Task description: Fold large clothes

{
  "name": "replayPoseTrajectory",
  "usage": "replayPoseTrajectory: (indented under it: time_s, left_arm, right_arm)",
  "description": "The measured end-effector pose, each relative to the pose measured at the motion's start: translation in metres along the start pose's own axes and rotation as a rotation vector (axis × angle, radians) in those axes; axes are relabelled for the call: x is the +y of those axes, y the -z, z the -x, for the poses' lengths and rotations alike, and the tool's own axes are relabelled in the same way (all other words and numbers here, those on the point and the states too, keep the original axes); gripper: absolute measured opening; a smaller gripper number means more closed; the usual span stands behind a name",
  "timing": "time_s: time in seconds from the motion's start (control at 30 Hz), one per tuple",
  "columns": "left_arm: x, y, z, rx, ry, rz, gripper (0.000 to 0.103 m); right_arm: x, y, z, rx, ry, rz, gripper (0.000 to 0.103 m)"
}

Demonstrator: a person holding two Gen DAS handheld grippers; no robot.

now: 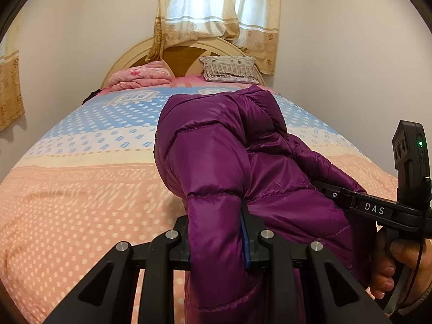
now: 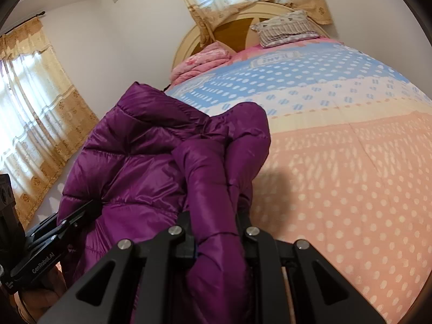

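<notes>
A bed (image 1: 81,189) with a dotted pink and blue cover filled the frame below a curtained window (image 1: 216,2). A purple puffer jacket (image 1: 229,148) hung bunched above it at centre. The left gripper (image 1: 216,232) had its jaws clamped on a padded fold; the right gripper (image 2: 216,224) likewise pinched jacket fabric.

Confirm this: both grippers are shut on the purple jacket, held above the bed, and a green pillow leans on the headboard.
Not quite. The pillow is grey-and-white patterned, not green, as the left wrist view shows. The rest holds: the left gripper and right gripper are shut on the purple jacket above the bed, by the headboard.
</notes>
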State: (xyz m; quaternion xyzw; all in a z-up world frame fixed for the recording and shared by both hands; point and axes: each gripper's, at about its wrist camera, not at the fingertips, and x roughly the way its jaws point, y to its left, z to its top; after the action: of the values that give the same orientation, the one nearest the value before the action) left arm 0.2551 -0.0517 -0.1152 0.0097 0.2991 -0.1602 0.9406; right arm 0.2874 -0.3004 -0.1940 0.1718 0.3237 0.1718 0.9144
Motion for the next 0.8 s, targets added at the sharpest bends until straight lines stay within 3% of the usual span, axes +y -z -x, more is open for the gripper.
replayPoseTrajectory:
  time_s: [0.5,0.8]
  left_arm:
    - [0.033,0.020,0.017,0.015,-0.068,0.038,0.025]
    - [0.037,0.028,0.010,0.053,-0.079,0.043,0.025]
  right_arm:
    - [0.034,0.007,-0.030,0.049,-0.052,0.046,0.018]
    - [0.032,0.016,-0.044,0.091,-0.045,0.042,0.018]
